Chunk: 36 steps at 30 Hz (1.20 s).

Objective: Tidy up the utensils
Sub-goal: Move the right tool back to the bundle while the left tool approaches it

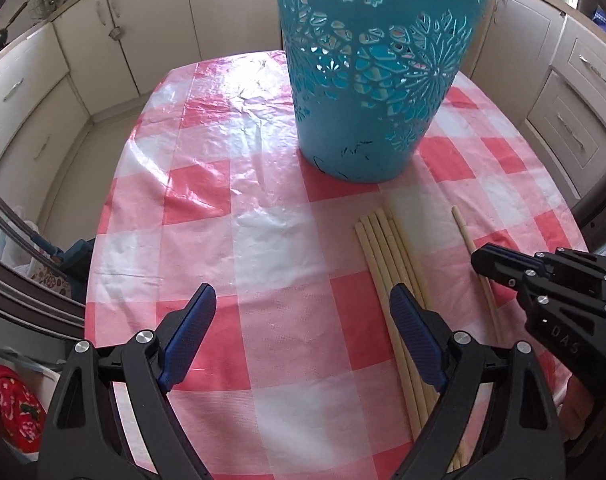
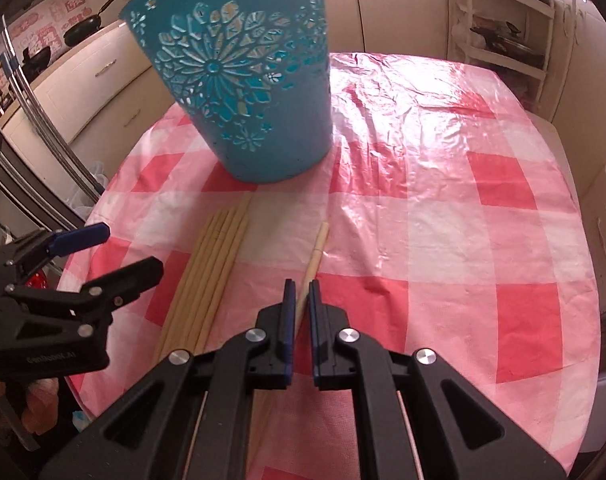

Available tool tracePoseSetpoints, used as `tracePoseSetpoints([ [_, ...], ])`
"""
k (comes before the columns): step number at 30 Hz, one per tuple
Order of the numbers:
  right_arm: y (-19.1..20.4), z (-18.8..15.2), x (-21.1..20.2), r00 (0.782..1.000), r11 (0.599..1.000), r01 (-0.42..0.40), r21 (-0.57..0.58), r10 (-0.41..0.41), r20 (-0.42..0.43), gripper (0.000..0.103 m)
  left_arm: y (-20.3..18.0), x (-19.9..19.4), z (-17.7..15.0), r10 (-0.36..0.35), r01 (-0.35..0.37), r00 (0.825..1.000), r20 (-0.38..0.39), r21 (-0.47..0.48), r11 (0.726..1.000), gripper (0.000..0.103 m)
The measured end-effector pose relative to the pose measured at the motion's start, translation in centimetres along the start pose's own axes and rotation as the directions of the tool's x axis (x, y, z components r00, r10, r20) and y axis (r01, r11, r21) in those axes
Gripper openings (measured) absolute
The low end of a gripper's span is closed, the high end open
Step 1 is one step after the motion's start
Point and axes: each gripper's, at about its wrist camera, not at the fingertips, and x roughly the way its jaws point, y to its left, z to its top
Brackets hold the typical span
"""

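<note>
A tall teal cut-out holder [image 1: 367, 120] [image 2: 263, 128] stands upright on the pink checked tablecloth [image 1: 263, 220] [image 2: 463, 220]. In front of it lies a bundle of several pale wooden chopsticks [image 1: 387, 264] [image 2: 219, 248]. A single chopstick [image 1: 469, 240] [image 2: 317, 248] lies apart to their right. My right gripper [image 2: 301, 300] [image 1: 483, 258] is shut on this single chopstick partway along its length. My left gripper [image 1: 303, 296] [image 2: 129, 248] stands open above the cloth with nothing between its fingers. Its right finger [image 1: 413, 332] hangs over the bundle.
Cream kitchen cabinets [image 1: 103, 40] ring the table on all sides. A shelf rack [image 2: 503, 40] stands at the back right, and pans [image 2: 83, 28] rest on the left counter. A folding chair frame [image 2: 43, 128] leans by the table's left edge.
</note>
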Motion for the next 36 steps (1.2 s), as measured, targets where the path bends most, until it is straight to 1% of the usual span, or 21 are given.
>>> tracePoseSetpoints([
  [3,0.1,0.1,0.1,1.0,1.0,-0.002,0.0,0.002,0.009,0.007,0.1,0.5,0.0,-0.015,0.015,1.0,-0.019,-0.018,1.0,0.085],
  [8,-0.1,0.1,0.1,1.0,1.0,-0.022,0.017,0.021,0.021,0.007,0.4,1.5,0.0,-0.019,0.017,0.999,-0.046,-0.037,0.999,0.085],
  [14,-0.2,0.2,0.2,0.999,1.0,-0.024,0.018,0.023,0.033,0.007,0.1,1.9,0.3,-0.023,0.021,0.999,-0.046,-0.042,0.999,0.085],
  [17,-0.2,0.2,0.3,0.999,1.0,-0.024,0.019,0.024,0.037,0.007,0.2,2.0,0.5,-0.009,0.007,0.999,-0.045,-0.049,0.999,0.085],
  [20,-0.2,0.3,0.4,0.999,0.999,-0.027,0.024,0.026,0.037,0.007,0.0,2.4,0.6,0.04,-0.042,0.998,-0.05,-0.03,0.999,0.084],
  [24,-0.3,0.4,0.5,0.999,0.999,-0.027,0.03,0.026,0.035,0.007,-0.3,2.4,0.8,0.039,-0.04,0.998,-0.047,-0.029,0.999,0.084],
  [28,-0.2,0.7,0.6,0.999,1.0,-0.009,0.017,0.008,0.04,0.007,-0.9,2.2,0.9,0.028,-0.029,0.999,-0.033,-0.011,1.0,0.074],
  [32,0.0,1.1,0.9,0.999,1.0,0.011,0.013,-0.011,0.047,0.007,-1.3,2.2,1.0,0.016,-0.016,1.0,-0.024,0.0,1.0,0.069],
  [35,0.1,1.1,1.0,0.998,1.0,0.021,0.007,-0.021,0.052,0.007,-1.9,2.0,1.0,0.001,-0.001,1.0,-0.009,0.024,1.0,0.059],
  [36,0.2,1.1,1.0,0.998,1.0,0.027,0.001,-0.027,0.055,0.007,-2.0,1.9,1.0,-0.006,0.006,1.0,-0.004,0.034,0.999,0.052],
])
